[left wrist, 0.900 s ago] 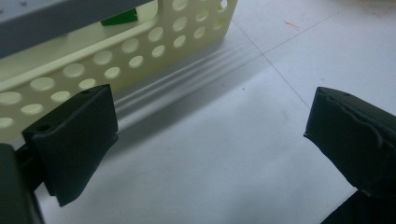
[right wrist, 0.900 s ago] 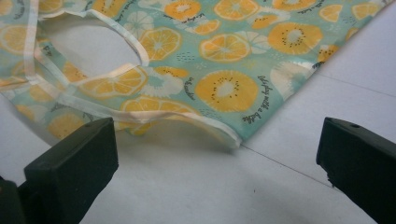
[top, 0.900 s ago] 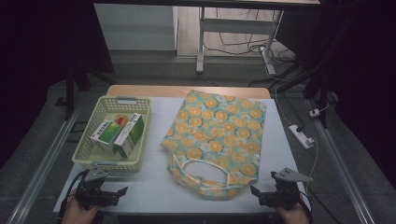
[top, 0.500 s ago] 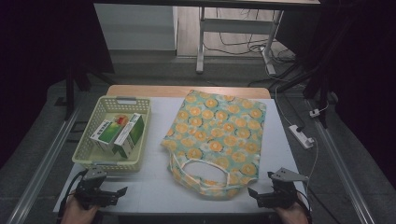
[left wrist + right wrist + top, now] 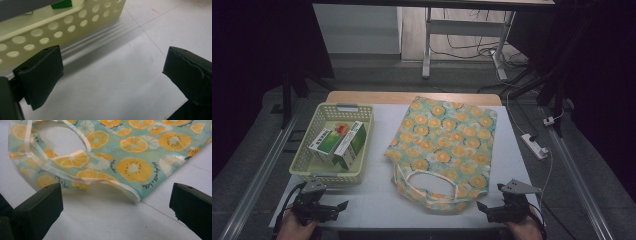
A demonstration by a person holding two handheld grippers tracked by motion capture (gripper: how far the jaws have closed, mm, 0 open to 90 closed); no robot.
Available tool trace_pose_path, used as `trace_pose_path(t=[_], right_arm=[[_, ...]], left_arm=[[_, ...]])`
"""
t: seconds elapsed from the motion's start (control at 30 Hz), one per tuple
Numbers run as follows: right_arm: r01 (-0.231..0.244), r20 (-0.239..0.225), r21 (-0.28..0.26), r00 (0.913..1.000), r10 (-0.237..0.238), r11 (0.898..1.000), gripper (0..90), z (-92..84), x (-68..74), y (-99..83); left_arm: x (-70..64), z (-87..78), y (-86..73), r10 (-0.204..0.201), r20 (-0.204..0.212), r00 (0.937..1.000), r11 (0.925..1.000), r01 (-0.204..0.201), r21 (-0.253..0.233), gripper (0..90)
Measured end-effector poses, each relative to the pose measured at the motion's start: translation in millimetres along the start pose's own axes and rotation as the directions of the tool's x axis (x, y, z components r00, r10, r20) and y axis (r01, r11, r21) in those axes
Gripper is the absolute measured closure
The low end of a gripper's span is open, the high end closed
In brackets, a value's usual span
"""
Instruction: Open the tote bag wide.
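Both grippers, left [image 5: 343,205] and right [image 5: 481,206], are waiting spread-jawed (seemingly pre-grasp); the citrus-print fabric bag's [image 5: 443,146] mouth probably needs lifting.

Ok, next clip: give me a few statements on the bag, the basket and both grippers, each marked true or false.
1. The fruit-print bag lies flat on the table, right of the basket. True.
2. The basket is empty. False: it holds green-and-white boxes.
3. The right gripper is shut on the bag's handle. False: its jaws stand wide apart, with the bag's near edge just ahead of them.
4. The left gripper is open, near the basket's front wall, holding nothing. True.
5. The bag's handles point to the far end of the table. False: they lie at the near end, toward the person.
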State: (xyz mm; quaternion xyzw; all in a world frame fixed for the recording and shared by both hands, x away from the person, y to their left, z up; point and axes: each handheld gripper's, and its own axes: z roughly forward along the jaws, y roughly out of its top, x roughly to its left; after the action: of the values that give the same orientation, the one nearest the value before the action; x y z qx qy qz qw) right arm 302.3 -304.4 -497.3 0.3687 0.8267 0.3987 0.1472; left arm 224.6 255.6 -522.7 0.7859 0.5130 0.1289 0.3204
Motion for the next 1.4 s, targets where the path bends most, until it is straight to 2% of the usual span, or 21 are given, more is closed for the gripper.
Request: trace_pose_path(t=[0.13,0.17,0.23,0.47,0.73,0.83,0.93,1.1,1.23,1.4], right_arm=[[-0.002,-0.02,-0.024,0.9998,0.001,1.0,0.0,-2.6,2.5,4.1],[0.019,-0.019,-0.03,0.9996,-0.019,0.999,0.0,-3.7,5.6,6.3],[0.024,-0.02,-0.031,0.9995,-0.025,0.999,0.0,-3.5,6.4,6.6],[0.047,-0.037,-0.045,0.9981,-0.049,0.998,0.0,-1.7,9.6,8.9],[0.085,-0.076,-0.069,0.993,-0.09,0.994,0.0,0.9,20.5,18.5],[0.082,-0.091,-0.059,0.992,-0.087,0.995,0.0,3.2,22.8,20.8],[0.076,-0.107,-0.026,0.9911,-0.079,0.997,0.0,8.7,26.8,23.7],[0.113,-0.131,0.012,0.9852,-0.111,0.993,0.0,18.3,37.6,29.3],[0.133,-0.15,0.032,0.9805,-0.127,0.991,0.0,24.5,44.6,32.8],[0.138,-0.173,0.041,0.9763,-0.129,0.99,0.0,30.3,48.9,35.1]], left_arm=[[2.5,-1.0,-0.7,-0.021,0.013,0.9997,0.9997,0.021,-0.009,2.7],[3.0,-1.3,-1.0,-0.025,0.016,0.9995,0.9996,0.026,-0.014,2.6],[3.8,-1.9,-1.3,-0.028,0.024,0.9993,0.9994,0.029,-0.018,2.6],[4.0,-1.4,-1.0,-0.029,0.031,0.9991,0.9995,0.03,-0.013,2.6],[4.2,-2.2,-1.5,-0.022,0.042,0.9989,0.9995,0.023,-0.022,2.6],[3.6,-2.0,-1.3,-0.015,0.042,0.999,0.9997,0.016,-0.02,2.6],[3.7,-2.0,-1.3,-0.014,0.044,0.9989,0.9997,0.015,-0.019,2.6],[3.9,-1.6,-1.2,-0.015,0.049,0.9987,0.9997,0.016,-0.018,2.6],[1.9,-1.6,-1.1,0.007,0.047,0.9989,0.9999,-0.007,-0.016,2.5],[2.2,-1.4,-0.9,0.004,0.046,0.999,0.9999,-0.004,-0.013,2.3]])
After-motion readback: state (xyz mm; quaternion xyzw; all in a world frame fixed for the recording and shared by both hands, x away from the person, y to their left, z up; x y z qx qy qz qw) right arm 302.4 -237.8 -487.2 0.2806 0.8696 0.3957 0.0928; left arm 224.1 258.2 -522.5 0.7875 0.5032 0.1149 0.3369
